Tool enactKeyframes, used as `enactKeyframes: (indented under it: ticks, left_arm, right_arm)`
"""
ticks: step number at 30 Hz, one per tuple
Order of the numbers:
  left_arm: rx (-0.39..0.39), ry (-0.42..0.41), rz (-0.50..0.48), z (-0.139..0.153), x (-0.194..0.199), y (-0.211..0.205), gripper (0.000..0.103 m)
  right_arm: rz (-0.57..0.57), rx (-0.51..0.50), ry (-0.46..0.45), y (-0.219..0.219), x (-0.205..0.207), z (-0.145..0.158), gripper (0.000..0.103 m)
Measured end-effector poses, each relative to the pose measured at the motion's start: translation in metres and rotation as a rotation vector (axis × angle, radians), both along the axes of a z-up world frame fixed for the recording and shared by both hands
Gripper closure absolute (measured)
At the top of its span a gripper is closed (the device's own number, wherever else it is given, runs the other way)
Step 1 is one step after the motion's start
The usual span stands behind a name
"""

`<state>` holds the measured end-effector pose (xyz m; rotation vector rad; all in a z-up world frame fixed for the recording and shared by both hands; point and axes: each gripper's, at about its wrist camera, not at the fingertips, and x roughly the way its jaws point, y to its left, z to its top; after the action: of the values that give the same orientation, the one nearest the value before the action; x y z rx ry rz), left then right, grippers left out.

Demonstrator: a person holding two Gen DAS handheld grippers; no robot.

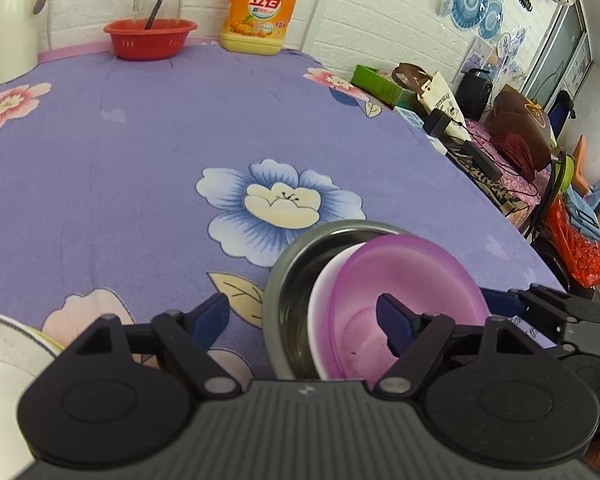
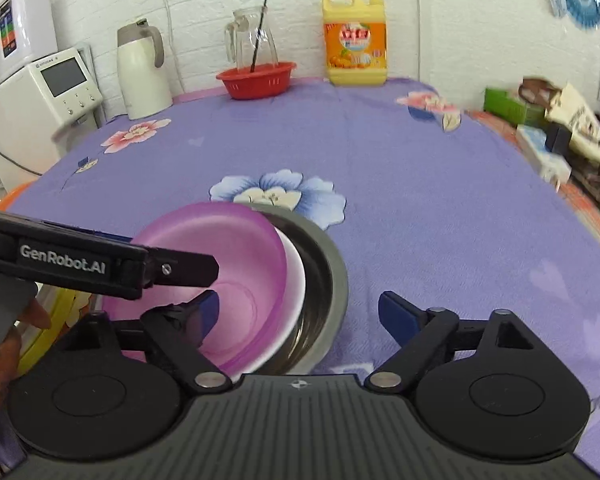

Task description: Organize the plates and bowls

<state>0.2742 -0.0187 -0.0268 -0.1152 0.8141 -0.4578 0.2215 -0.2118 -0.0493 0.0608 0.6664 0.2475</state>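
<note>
A purple bowl [image 1: 408,280] sits tilted inside a white bowl [image 1: 320,300], both nested in a steel bowl [image 1: 296,264] on the purple flowered tablecloth. My left gripper [image 1: 304,320] is open; its right finger reaches into the purple bowl, its left finger is over the cloth. In the right wrist view the same stack shows: purple bowl [image 2: 236,248], white bowl [image 2: 296,272], steel bowl [image 2: 332,276]. My right gripper [image 2: 300,316] is open, its left finger inside the purple bowl, the steel bowl's rim between the fingers. The left gripper's finger comes in from the left over the purple bowl.
A white plate [image 1: 0,356] and a yellow-rimmed dish [image 2: 56,320] lie at the near left. At the back stand a red basket [image 2: 256,80] with a glass jug, a yellow detergent bottle [image 2: 356,44] and a white kettle [image 2: 142,76]. Clutter fills the side table at right [image 1: 480,128].
</note>
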Motion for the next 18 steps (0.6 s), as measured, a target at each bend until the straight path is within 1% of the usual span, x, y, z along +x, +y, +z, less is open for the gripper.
enactKeyframes:
  ticks: [2,3,5,10,11,12,14,15,16,18]
  left_arm:
    - [0.002,0.012,0.000,-0.004,0.001,-0.001,0.024]
    - [0.002,0.008,-0.003,-0.005,0.000,-0.002,0.026]
    - [-0.002,-0.003,-0.023,-0.005,-0.003,-0.004,0.033]
    - [-0.022,-0.029,0.007,-0.008,-0.010,-0.004,0.035]
    - [-0.023,-0.032,0.018,-0.008,-0.010,-0.005,0.037]
    - [-0.033,-0.030,0.022,-0.007,-0.009,-0.005,0.043]
    - [-0.090,0.005,0.020,-0.006,-0.008,-0.004,0.055]
    - [-0.119,0.021,0.022,-0.004,-0.009,-0.003,0.051]
    - [-0.140,0.024,0.032,-0.003,-0.012,-0.001,0.051]
    - [-0.180,0.017,0.046,0.000,-0.020,0.004,0.050]
  right_arm:
    - [-0.016,0.056,0.023,-0.006,0.002,-0.005,0.000]
    - [-0.021,0.076,0.027,-0.007,0.002,-0.006,0.000]
    - [-0.023,0.082,0.015,-0.007,0.000,-0.007,0.000]
    - [-0.027,0.105,-0.023,-0.005,-0.007,-0.011,0.000]
    - [-0.032,0.102,-0.028,-0.003,-0.007,-0.011,0.000]
    - [-0.035,0.100,-0.034,-0.002,-0.008,-0.011,0.000]
    - [-0.017,0.110,-0.035,0.001,-0.008,-0.010,0.000]
    - [0.004,0.118,-0.032,0.003,-0.009,-0.008,0.001]
    - [0.022,0.126,-0.027,0.006,-0.011,-0.005,0.000]
    - [0.012,0.106,-0.048,0.011,-0.018,0.003,0.000]
